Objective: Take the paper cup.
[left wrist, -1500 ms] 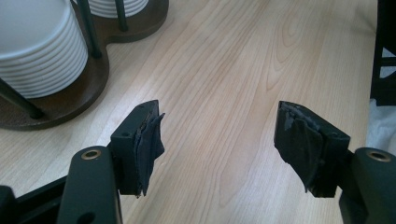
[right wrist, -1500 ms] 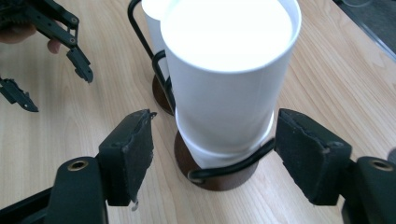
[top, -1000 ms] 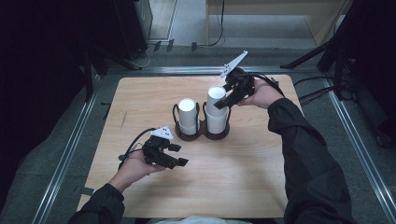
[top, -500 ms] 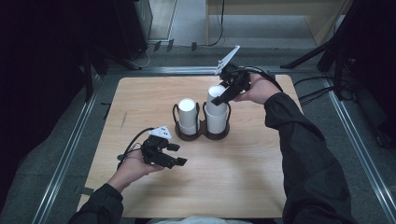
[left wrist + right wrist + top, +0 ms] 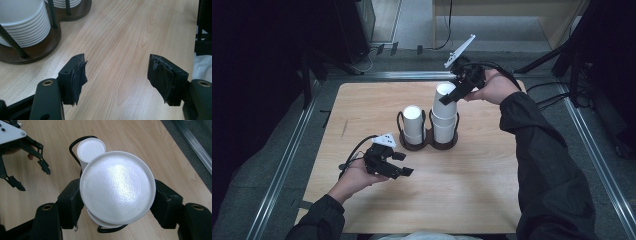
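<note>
My right fingers point(image 5: 451, 96) have just been closing and now press on both sides of a white paper cup point(image 5: 445, 100), upside down, its flat bottom facing my right gripper view point(image 5: 117, 187). The cup sits tilted, partly drawn up off the right-hand stack point(image 5: 444, 127), which stands in the dark wire holder point(image 5: 429, 144) near the middle of the bench point(image 5: 492, 195). The held cup's lower rim is close above the stack; whether it touches the next cup I cannot tell. Beside it, in the holder's other ring, stands the left-hand stack point(image 5: 413, 124), shorter, its top well below the cup I hold.

My left fingers point(image 5: 397, 167) hover low over the bench, nearer to me and to the left of the holder, and hold nothing. In the left gripper view the two pads point(image 5: 78, 75) stand apart with only bare wood between them, though that is about as close as they come here. The stacked rims of cups in the holder's brown base point(image 5: 47, 47) show at the upper left of that view.
</note>
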Demonstrator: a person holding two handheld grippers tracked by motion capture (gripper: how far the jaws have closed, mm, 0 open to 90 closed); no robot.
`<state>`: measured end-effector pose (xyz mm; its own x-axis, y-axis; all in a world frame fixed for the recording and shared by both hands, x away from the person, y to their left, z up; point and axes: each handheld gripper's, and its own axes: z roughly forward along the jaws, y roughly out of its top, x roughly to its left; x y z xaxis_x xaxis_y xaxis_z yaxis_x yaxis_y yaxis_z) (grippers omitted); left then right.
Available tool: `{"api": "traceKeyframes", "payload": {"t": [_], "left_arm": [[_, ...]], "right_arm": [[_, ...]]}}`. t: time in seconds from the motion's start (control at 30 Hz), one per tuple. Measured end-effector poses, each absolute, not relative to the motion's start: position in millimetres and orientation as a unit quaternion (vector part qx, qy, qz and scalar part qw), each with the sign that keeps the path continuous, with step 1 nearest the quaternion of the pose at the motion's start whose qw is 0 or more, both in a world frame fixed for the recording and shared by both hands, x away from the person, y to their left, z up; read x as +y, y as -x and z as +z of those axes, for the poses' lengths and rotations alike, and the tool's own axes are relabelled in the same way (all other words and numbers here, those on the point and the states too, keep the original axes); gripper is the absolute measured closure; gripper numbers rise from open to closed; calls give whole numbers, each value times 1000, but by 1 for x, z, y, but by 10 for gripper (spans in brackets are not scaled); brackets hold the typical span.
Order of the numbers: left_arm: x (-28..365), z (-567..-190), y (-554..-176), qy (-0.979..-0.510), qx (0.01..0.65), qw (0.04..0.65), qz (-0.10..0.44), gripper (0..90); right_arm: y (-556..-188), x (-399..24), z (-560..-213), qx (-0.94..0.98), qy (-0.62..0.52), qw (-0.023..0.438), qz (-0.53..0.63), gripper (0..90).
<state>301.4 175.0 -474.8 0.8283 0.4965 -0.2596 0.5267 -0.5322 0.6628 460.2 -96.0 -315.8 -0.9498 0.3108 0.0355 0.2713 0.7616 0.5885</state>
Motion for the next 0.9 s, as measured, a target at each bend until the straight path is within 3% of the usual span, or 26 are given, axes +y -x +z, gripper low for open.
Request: {"api": "traceKeyframes", "payload": {"t": [0.5, 0.73, 0.9], "left_arm": [[170, -471, -312, -869, 288, 401, -27, 259], [166, -469, -318, -869, 287, 402, -30, 232], [161, -468, -323, -868, 283, 406, -37, 152]], "right_arm": [[-430, -106, -262, 931, -165, 51, 322, 330], [-411, -118, -261, 926, -155, 51, 339, 331], [-396, -126, -271, 930, -153, 44, 332, 332]]}}
